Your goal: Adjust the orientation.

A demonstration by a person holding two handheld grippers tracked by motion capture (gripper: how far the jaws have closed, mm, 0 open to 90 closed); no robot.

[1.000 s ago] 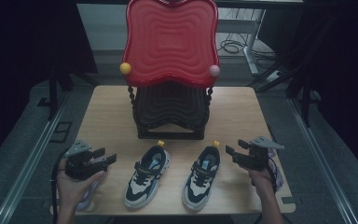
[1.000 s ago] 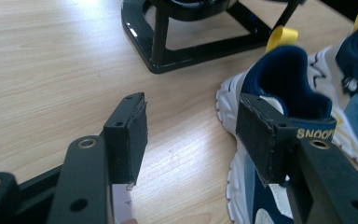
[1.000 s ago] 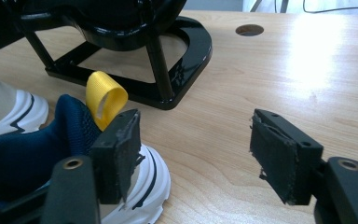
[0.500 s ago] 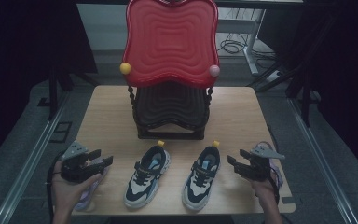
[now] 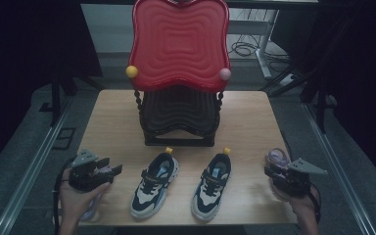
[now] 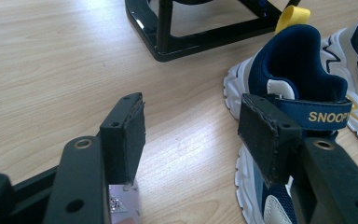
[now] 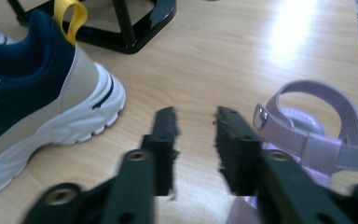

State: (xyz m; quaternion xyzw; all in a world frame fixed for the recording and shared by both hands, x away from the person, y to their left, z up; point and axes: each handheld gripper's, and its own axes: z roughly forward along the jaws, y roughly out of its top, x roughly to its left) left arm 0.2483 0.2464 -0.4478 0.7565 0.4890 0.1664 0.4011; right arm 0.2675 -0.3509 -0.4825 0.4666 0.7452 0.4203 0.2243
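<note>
A pair of navy, white and beige sneakers stands near the table's front edge, the left sneaker (image 5: 154,185) (image 6: 303,93) beside the right sneaker (image 5: 211,180) (image 7: 37,88). Each has a yellow heel loop. My left gripper (image 5: 116,170) (image 6: 191,135) is left of the left sneaker, jaws wide open, nothing between them. My right gripper (image 5: 269,171) (image 7: 196,121) hovers right of the right sneaker, next to a lilac sandal (image 5: 276,157) (image 7: 307,135). Its jaws have just been closing and stand a narrow gap apart over bare wood.
A red wavy-backed chair (image 5: 178,44) on a black frame (image 5: 178,117) (image 6: 191,37) (image 7: 135,32) stands behind the sneakers at the table's middle. A second lilac sandal (image 5: 90,210) lies under my left hand at the front left corner. The table edge (image 5: 279,132) runs close on the right.
My right gripper has moved toward the front and then rightward, away from the right sneaker and next to the sandal. Its jaws look narrower. My left gripper has stayed put.
</note>
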